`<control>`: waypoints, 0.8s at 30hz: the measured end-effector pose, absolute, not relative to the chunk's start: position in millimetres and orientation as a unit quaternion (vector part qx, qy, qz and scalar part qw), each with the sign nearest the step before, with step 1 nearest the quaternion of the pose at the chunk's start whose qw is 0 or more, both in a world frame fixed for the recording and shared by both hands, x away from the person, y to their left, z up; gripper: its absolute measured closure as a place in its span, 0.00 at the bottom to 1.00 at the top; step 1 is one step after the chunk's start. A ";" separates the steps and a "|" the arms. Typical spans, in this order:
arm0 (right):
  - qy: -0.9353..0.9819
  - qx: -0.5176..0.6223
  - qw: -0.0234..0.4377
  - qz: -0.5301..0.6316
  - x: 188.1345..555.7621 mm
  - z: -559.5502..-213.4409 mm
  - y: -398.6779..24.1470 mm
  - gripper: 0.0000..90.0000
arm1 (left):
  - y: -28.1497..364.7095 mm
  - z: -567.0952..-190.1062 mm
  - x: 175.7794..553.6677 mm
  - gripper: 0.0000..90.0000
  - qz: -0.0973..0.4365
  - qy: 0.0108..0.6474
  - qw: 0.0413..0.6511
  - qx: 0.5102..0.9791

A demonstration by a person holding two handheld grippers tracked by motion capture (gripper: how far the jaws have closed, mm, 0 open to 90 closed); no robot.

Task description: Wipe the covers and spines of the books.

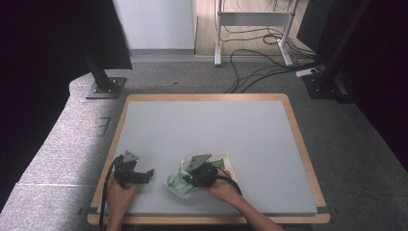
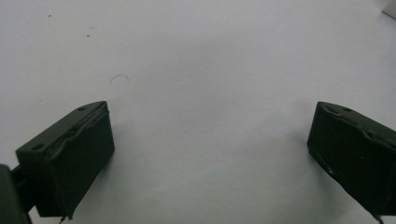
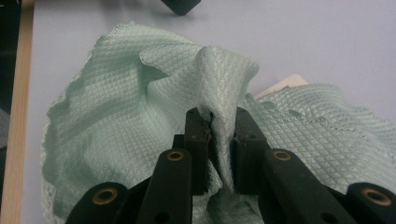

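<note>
Nearest the person, two forearms reach in over the front edge of a grey table [image 1: 207,125] with a wooden rim. The right gripper [image 3: 219,135] has its jaws pressed together on a raised fold of a pale green cloth [image 3: 116,121], which has a quilted diamond weave. The pinched ridge stands up between the pads while the rest lies crumpled on the table near the front edge, right of centre. From above, the cloth [image 1: 179,184] sits bunched under that gripper [image 1: 190,178], and a pale flat card or sheet [image 1: 223,161] lies partly beneath its far side.

To the left, well apart from the cloth, the left gripper [image 1: 150,172] rests low over bare table, its jaws spread wide with nothing between them.

Beyond lie open table, then grey carpet, cables and stand legs.

The hold looks narrow: only a thin ridge is caught, so a quick pull could slide the fabric free. Dragging the cloth could also shift the card under it. With one hand idle, the loose part may bunch further rather than spread flat.
</note>
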State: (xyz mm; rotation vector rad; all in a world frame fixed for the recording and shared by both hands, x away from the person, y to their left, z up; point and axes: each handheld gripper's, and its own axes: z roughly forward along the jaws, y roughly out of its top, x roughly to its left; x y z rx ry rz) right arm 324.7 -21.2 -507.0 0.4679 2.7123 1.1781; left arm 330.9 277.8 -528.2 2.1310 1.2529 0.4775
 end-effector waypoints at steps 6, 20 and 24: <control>0.902 0.166 0.084 0.389 324.4 -507.4 -35.9 0.88 | 277.8 -528.0 330.6 0.01 0.181 0.472 0.307 0.806; 0.880 0.257 0.115 0.383 340.4 -511.5 -123.1 0.88 | 277.8 -528.0 330.3 0.02 0.181 0.472 0.308 0.806; 0.873 0.278 0.124 0.380 339.9 -512.4 -145.1 0.88 | 277.7 -528.1 330.4 0.02 0.181 0.472 0.308 0.806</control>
